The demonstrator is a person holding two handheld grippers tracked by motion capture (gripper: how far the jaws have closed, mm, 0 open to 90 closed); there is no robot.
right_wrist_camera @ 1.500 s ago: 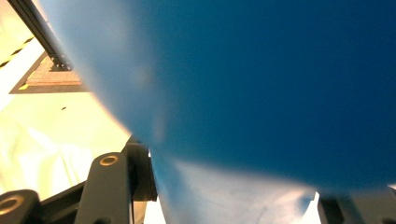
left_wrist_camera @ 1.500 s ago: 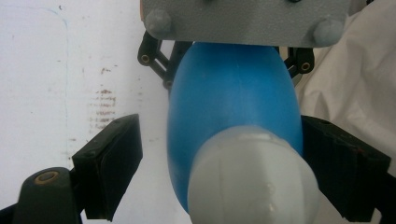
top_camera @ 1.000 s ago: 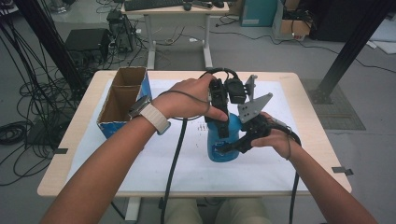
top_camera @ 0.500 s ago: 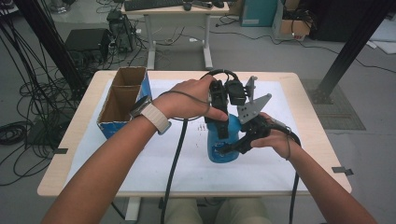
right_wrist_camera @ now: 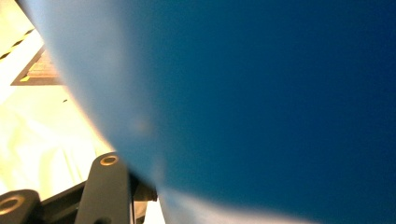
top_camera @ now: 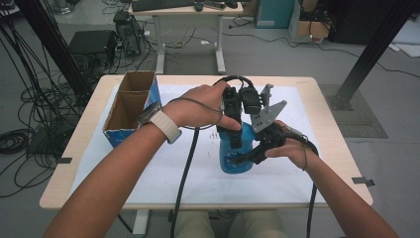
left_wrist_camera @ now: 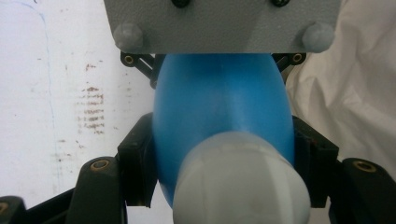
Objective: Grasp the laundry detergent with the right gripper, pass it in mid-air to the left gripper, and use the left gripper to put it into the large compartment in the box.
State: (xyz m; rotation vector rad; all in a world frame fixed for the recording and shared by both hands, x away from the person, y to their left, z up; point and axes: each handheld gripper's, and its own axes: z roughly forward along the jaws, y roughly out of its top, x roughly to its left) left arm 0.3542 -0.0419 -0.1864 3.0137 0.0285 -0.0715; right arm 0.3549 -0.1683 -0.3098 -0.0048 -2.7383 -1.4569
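A blue plastic bottle with a white cap stands upright on the white sheet at mid-table. My left gripper comes down on it from above. Its jaws have just been closing, and the pads now press the bottle's shoulder on both sides just below the cap. My right gripper reaches in from the right and is shut on the bottle's lower body, its grey plate beyond the bottle. In the right gripper view the blue wall sits close against a black jaw.
An open cardboard box with blue sides stands at the table's left. A white sheet covers most of the wooden table, with small dark marks left of the bottle. Cables trail from both grippers toward the front edge.
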